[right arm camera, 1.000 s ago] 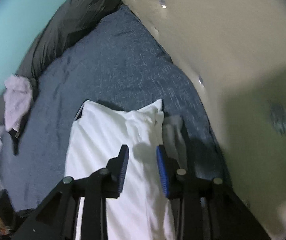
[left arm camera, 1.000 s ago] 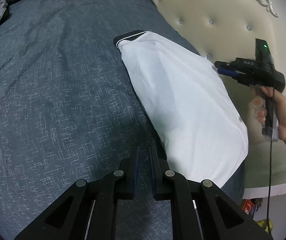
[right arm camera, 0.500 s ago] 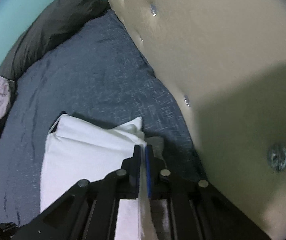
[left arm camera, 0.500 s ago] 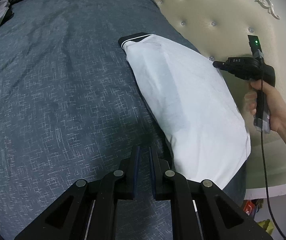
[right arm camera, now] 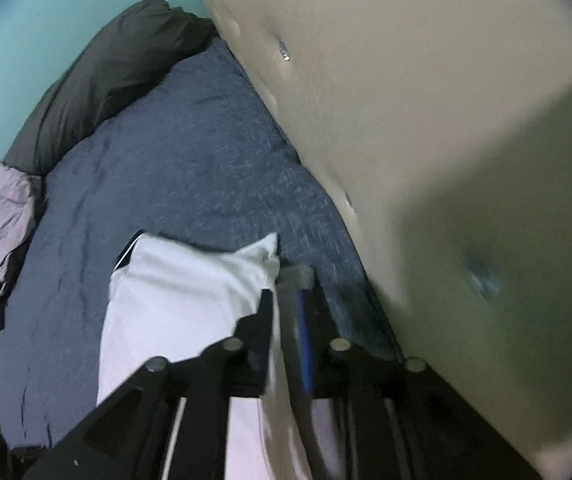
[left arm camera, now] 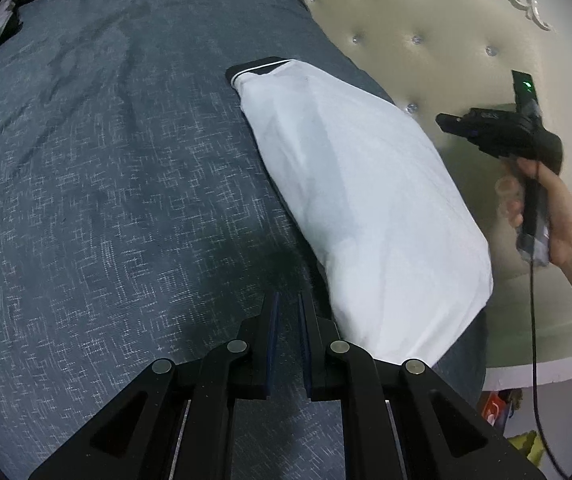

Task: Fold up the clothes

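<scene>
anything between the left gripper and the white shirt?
Nothing visible. The left gripper hangs over bare blue bedspread, its narrow gap empty, right beside the near edge of the folded white shirt. The right gripper is off at the shirt's far side by the headboard, not in the path.

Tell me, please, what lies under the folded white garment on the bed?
The folded white garment lies on the blue-grey textured bedspread, beside the cream tufted headboard. Whether anything else lies beneath cannot be seen; the garment covers that.
</scene>
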Tool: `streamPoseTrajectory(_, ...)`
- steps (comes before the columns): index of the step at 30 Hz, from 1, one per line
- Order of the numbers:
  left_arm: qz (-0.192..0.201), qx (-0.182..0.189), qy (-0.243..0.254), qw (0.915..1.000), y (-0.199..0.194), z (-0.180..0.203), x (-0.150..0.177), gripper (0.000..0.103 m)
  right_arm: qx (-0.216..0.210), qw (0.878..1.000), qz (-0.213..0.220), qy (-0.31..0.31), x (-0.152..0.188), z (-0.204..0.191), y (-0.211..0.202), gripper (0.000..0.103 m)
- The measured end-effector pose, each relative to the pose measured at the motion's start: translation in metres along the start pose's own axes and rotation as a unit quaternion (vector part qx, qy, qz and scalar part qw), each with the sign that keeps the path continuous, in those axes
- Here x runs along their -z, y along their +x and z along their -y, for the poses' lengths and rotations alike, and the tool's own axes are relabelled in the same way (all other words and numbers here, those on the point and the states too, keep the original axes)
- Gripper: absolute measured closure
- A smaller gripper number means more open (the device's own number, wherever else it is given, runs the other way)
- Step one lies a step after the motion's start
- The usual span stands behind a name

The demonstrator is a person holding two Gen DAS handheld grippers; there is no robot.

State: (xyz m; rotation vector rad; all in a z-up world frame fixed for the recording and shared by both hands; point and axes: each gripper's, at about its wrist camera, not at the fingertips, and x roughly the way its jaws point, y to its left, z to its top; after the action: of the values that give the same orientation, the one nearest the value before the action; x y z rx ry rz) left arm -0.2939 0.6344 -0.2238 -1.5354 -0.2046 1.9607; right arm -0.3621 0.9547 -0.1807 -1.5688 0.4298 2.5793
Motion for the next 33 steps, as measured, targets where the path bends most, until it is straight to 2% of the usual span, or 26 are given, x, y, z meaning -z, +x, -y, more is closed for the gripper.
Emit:
streamPoseTrajectory(3, 0.000, 0.004, 0.002, 1.0000, -0.005, 0.002, 0.001, 0.093, -0.028, 0.999, -0.018, 0.002, 0.022, 0.004, -0.017, 0.077)
streamPoseTrajectory(8, 0.001, 0.008, 0.009, 0.9999, -0.011, 0.005, 0.003, 0.093, -0.049, 0.998, -0.043, 0.000, 0.075, 0.011, -0.032, 0.077)
streamPoseTrajectory(10, 0.000, 0.010, 0.010, 0.9999, -0.014, 0.005, 0.005, 0.093, -0.052, 0.998, -0.043, 0.003, 0.097, 0.015, -0.035, 0.077)
streamPoseTrajectory(15, -0.001, 0.010, 0.015, 0.9998, -0.019, 0.007, 0.011, 0.093, -0.075, 0.996, -0.037, 0.029, 0.129, 0.028, -0.040, 0.077)
streamPoseTrajectory(17, -0.002, 0.010, 0.015, 0.9998, -0.020, 0.007, 0.014, 0.093, -0.069, 0.996, -0.037, 0.033, 0.136, 0.032, -0.042, 0.082)
streamPoseTrajectory(21, 0.002, 0.005, 0.015, 0.9999, -0.023, 0.008, 0.019, 0.093, -0.050, 0.997, -0.021, 0.049, 0.139, 0.039, -0.043, 0.099)
streamPoseTrajectory(25, 0.004, 0.009, 0.015, 0.9998, -0.027, 0.008, 0.023, 0.093, -0.034, 0.996, -0.010, 0.077, 0.142, 0.049, -0.044, 0.099)
streamPoseTrajectory(33, 0.006, 0.007, 0.013, 0.9999, -0.035, -0.001, 0.025, 0.093, -0.030, 0.997, 0.026, 0.073, 0.151, 0.041, -0.064, 0.099)
